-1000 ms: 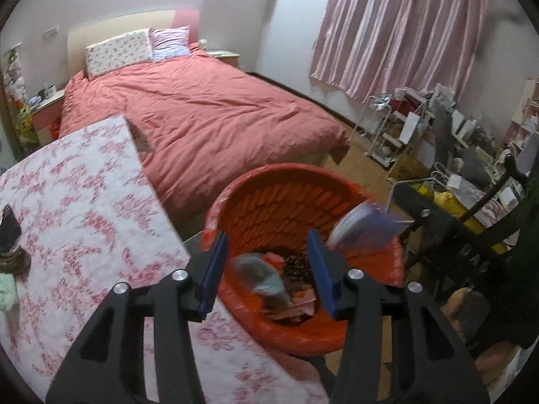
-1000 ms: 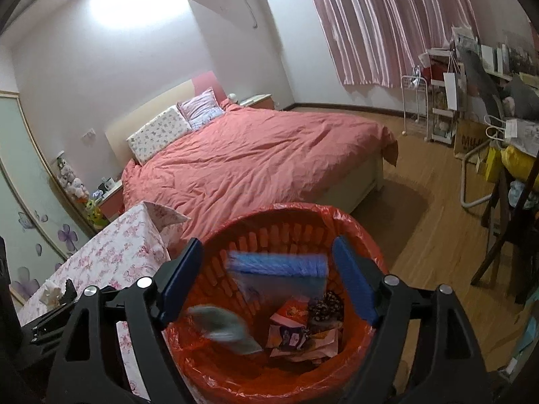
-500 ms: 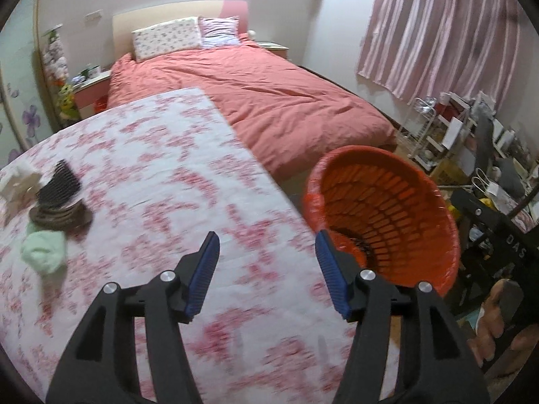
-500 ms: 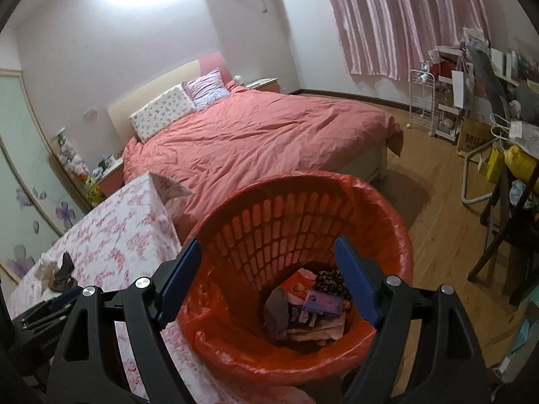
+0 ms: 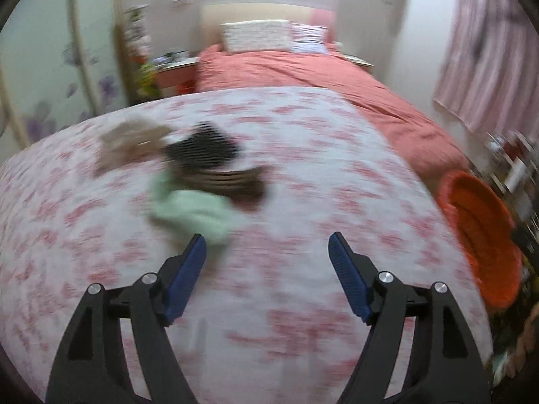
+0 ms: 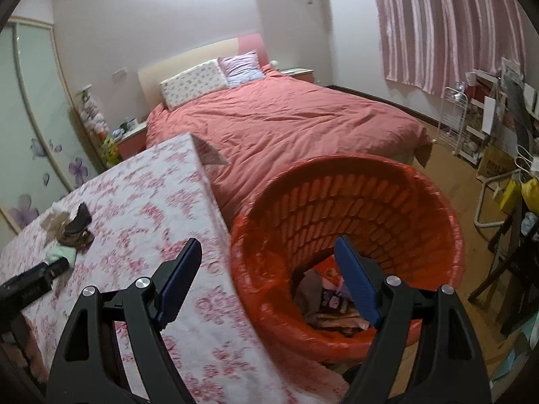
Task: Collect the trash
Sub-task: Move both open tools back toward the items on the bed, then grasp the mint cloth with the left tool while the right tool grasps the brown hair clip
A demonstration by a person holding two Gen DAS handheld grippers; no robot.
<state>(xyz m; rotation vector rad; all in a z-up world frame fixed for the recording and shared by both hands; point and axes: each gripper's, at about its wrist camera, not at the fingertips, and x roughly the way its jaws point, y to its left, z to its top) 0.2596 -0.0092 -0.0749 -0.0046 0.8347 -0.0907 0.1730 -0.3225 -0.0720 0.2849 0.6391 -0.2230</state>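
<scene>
While open and empty, left tongs (image 5: 266, 252) just widened, green wad (image 5: 192, 213) lying ahead, slightly leftward, on tabletop (image 5: 303, 303). Nearer than right tongs (image 6: 269, 262), also open, beside orange bin (image 6: 421, 195).

A home bedroom — made bed (image 6: 286, 124) with pillows (image 6: 193, 84), striped curtains (image 6: 448, 27), wardrobe doors (image 6: 30, 118).

No text, label, brand or number can be read in either view. The left wrist view is blurred throughout. In the right wrist view the wrappers (image 6: 331, 304) in the orange basket (image 6: 448, 222) and a brown box (image 6: 495, 165) near the shelves carry print, too small to make out.
</scene>
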